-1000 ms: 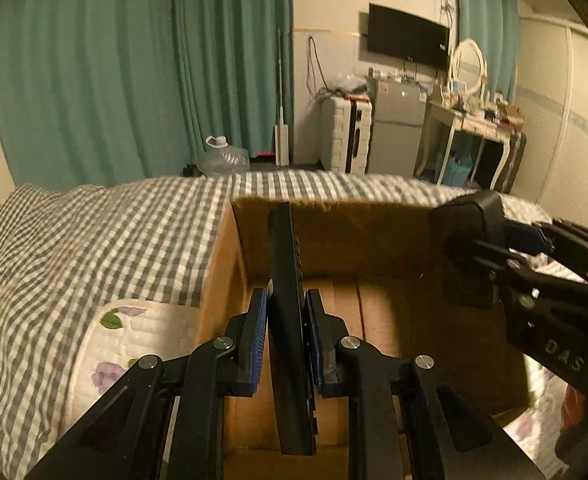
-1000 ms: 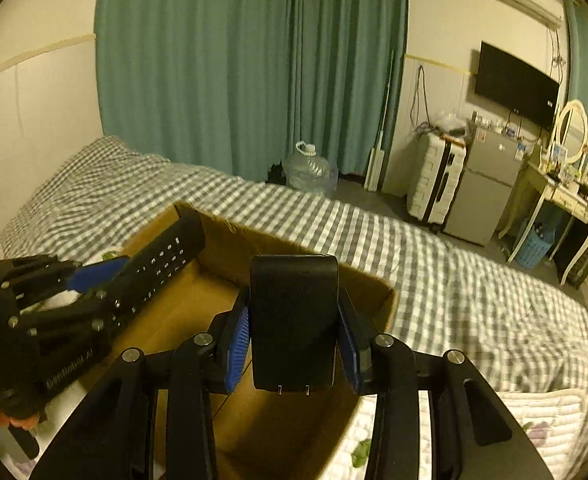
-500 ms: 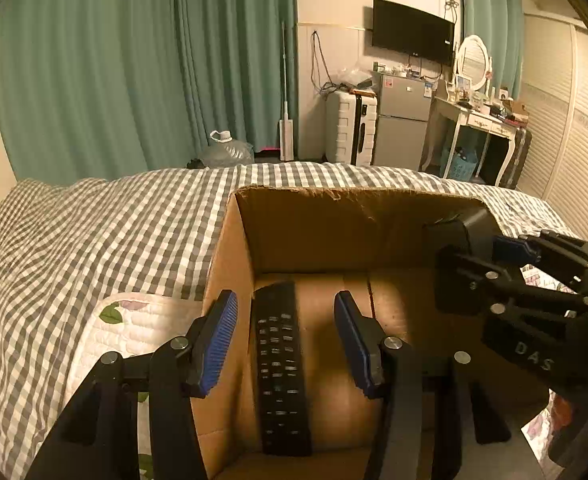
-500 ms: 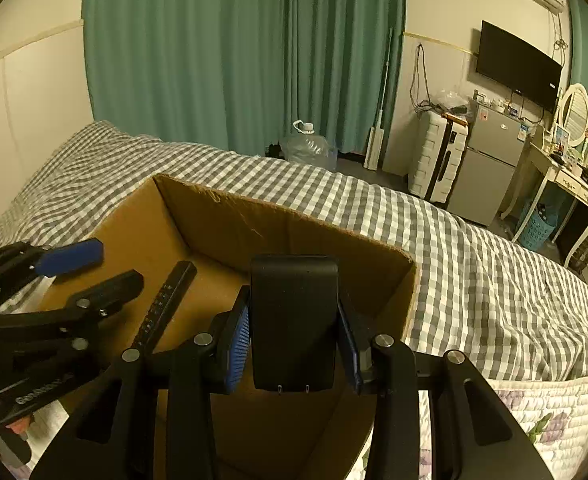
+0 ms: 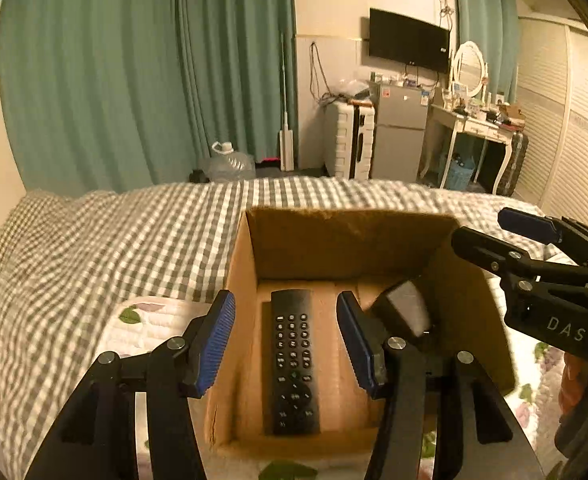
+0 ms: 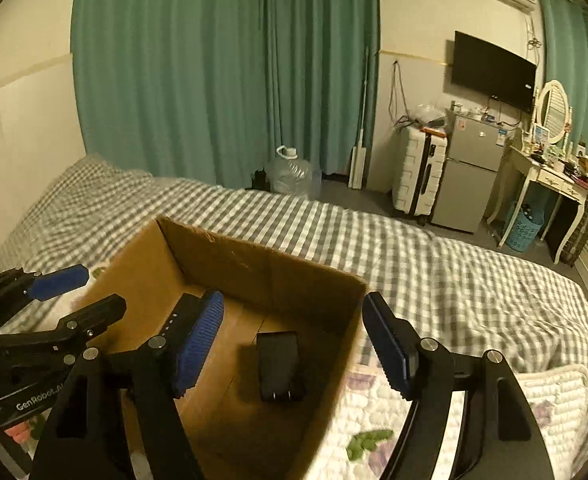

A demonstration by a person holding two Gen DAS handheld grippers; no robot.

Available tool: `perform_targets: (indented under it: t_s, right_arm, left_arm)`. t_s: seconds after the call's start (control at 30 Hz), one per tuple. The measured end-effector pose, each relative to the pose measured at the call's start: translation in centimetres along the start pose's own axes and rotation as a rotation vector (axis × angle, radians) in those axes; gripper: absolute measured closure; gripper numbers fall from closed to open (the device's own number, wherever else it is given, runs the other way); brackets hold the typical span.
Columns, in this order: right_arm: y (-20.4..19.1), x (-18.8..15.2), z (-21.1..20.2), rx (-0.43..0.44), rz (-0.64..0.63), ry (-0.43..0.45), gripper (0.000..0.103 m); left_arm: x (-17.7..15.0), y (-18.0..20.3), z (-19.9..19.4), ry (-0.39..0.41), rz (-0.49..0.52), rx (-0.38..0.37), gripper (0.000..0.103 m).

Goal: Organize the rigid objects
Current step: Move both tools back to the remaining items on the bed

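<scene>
An open cardboard box [image 5: 241,276] stands on the bed; it also shows in the right wrist view [image 6: 145,268]. A black remote control [image 5: 292,360] lies flat, buttons up, on the box floor. A black block-shaped device [image 6: 279,364] lies in the box to its right, also seen in the left wrist view [image 5: 404,312]. My left gripper [image 5: 285,340] is open and empty above the remote. My right gripper [image 6: 294,340] is open and empty above the black device.
The box sits on a white floral quilt [image 6: 446,404] over a grey checked bedspread [image 5: 113,240]. Teal curtains [image 6: 221,68], a water jug [image 6: 291,172], a white suitcase [image 6: 418,172], a small fridge [image 6: 470,176] and a dressing table [image 6: 550,176] stand beyond the bed.
Both grippers opened. The remote dropped from the left gripper onto the box floor; the black device dropped from the right gripper into the box. Both grippers rose slightly.
</scene>
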State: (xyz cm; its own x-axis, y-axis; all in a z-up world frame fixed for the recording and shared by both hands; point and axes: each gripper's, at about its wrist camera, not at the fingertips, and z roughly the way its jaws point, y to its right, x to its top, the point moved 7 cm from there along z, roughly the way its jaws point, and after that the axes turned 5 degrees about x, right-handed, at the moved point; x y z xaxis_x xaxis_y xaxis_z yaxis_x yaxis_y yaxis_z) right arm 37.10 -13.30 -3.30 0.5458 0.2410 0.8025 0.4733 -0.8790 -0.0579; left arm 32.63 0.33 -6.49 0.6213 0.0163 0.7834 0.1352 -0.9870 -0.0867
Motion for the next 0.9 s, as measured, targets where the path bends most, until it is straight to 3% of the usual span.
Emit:
perform_targets:
  t_s: [0.17, 0.3, 0.53, 0.7, 0.9]
  right_arm:
    - [-0.5, 0.5, -6.8, -0.025, -0.024, 0.049, 0.028]
    - [-0.8, 0.5, -12.2, -0.060, -0.040, 0.071, 0.010]
    - [-3.1, -0.7, -20.4, -0.090, -0.079, 0.113, 0.000]
    - [-5.4, -3.3, -22.7, -0.075, -0.096, 0.090, 0.000]
    - [-7.9, -10.3, -21.6, -0.058, -0.120, 0.028, 0.000]
  left_arm:
    - [0.2, -0.4, -5.5, 0.035, -0.015, -0.013, 0.041]
    - [0.5, -0.9, -9.9, 0.061, -0.015, 0.005, 0.036]
    - [-1.2, -1.8, -17.8, 0.113, -0.007, 0.035, 0.033]
    - [-4.1, -2.1, -20.5, 0.118, 0.001, 0.037, 0.032]
    - [-9.8, -3.0, -20.4, 0.089, -0.044, 0.036, 0.032]
